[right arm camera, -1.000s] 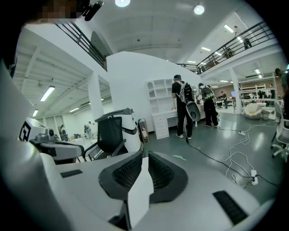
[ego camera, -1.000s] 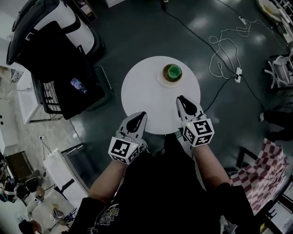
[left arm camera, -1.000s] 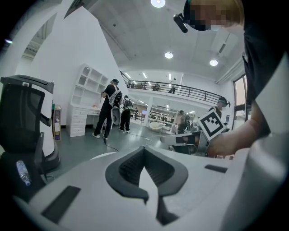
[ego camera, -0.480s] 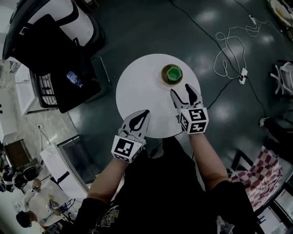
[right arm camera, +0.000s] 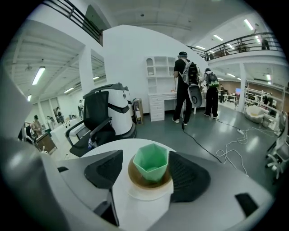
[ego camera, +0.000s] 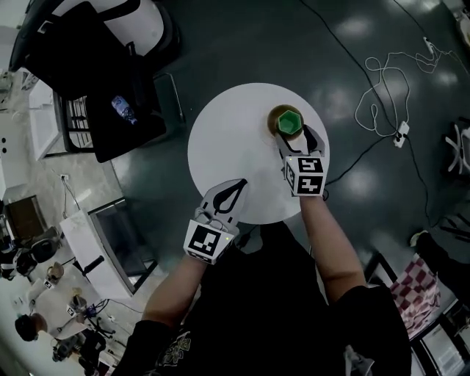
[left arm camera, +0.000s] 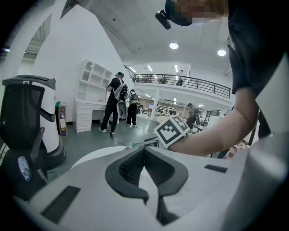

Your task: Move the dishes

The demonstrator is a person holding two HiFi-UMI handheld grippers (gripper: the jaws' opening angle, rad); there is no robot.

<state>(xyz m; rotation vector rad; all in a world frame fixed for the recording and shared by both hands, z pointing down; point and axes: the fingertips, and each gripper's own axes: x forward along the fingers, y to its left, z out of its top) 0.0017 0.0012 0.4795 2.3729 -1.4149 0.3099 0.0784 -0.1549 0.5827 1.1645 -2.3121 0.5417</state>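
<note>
A green hexagonal cup [ego camera: 287, 121] stands on a white saucer [ego camera: 273, 131] with a brown centre, at the far right of the round white table [ego camera: 228, 147]. My right gripper [ego camera: 297, 142] is open, and its fingers reach the saucer's near rim. In the right gripper view the cup [right arm camera: 151, 161] and saucer [right arm camera: 149, 188] sit between the two dark pads [right arm camera: 104, 169], with the right pad close against the saucer. My left gripper [ego camera: 236, 186] is shut and empty over the table's near edge. The left gripper view shows its jaws meeting at the tips.
A black chair [ego camera: 117, 110] with a water bottle [ego camera: 121, 109] on it stands left of the table, beside a black-and-white machine [ego camera: 95, 22]. White cables [ego camera: 385, 84] lie on the dark floor at the right. People [right arm camera: 186, 88] stand far off by white shelves.
My right gripper has moved forward across the table until its open jaws flank the saucer with the cup. The left gripper stays at the near edge.
</note>
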